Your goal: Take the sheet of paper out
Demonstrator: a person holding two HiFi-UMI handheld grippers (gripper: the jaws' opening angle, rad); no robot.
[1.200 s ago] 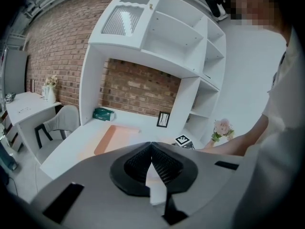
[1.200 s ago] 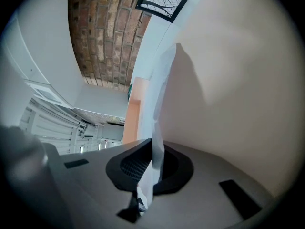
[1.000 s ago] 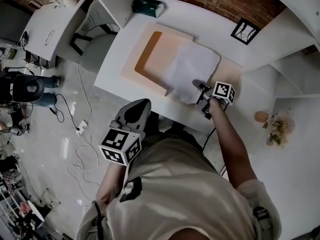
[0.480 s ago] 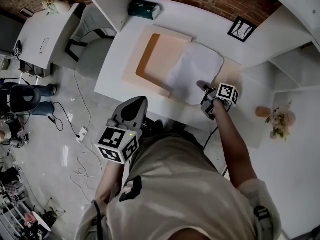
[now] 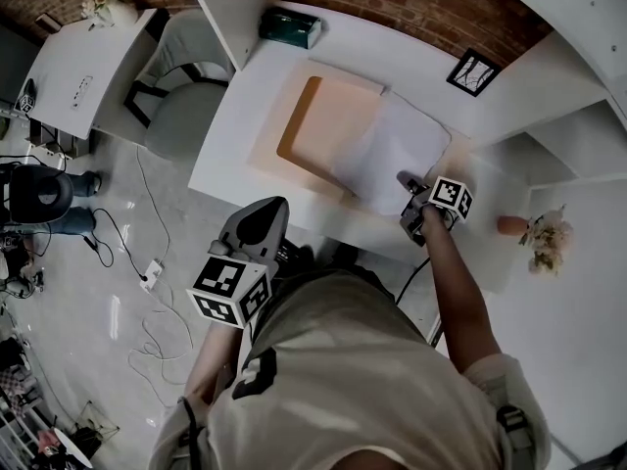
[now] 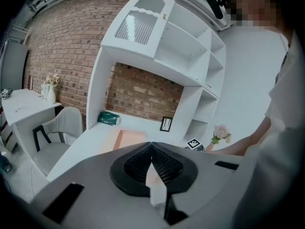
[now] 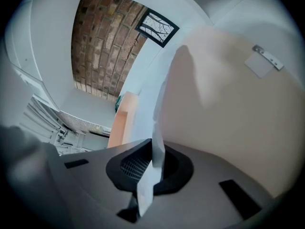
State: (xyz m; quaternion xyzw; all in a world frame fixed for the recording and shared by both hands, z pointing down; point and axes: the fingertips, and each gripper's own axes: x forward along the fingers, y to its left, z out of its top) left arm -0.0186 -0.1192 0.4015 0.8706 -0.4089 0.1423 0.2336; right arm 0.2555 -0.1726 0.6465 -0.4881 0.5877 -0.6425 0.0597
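A white sheet of paper (image 5: 392,150) lies partly over an orange folder (image 5: 328,125) on a beige mat (image 5: 277,116) on the white desk. My right gripper (image 5: 409,186) is at the sheet's near right corner, shut on it. In the right gripper view the sheet (image 7: 155,123) runs edge-on between the pads of the right gripper (image 7: 152,161), with the folder (image 7: 119,123) beyond. My left gripper (image 5: 263,213) hangs off the desk's front edge, above the floor. Its jaws (image 6: 151,147) meet at the tips with nothing in them.
A green box (image 5: 290,25) sits at the desk's back and a framed picture (image 5: 472,71) leans at the back right. White shelves stand to the right, with flowers (image 5: 544,238) below them. A grey chair (image 5: 181,106) and a second table (image 5: 78,67) stand at left. Cables lie on the floor.
The right gripper has drawn the sheet toward the desk's near right, and more of the orange folder shows. The left gripper has shifted slightly, still shut and off the desk.
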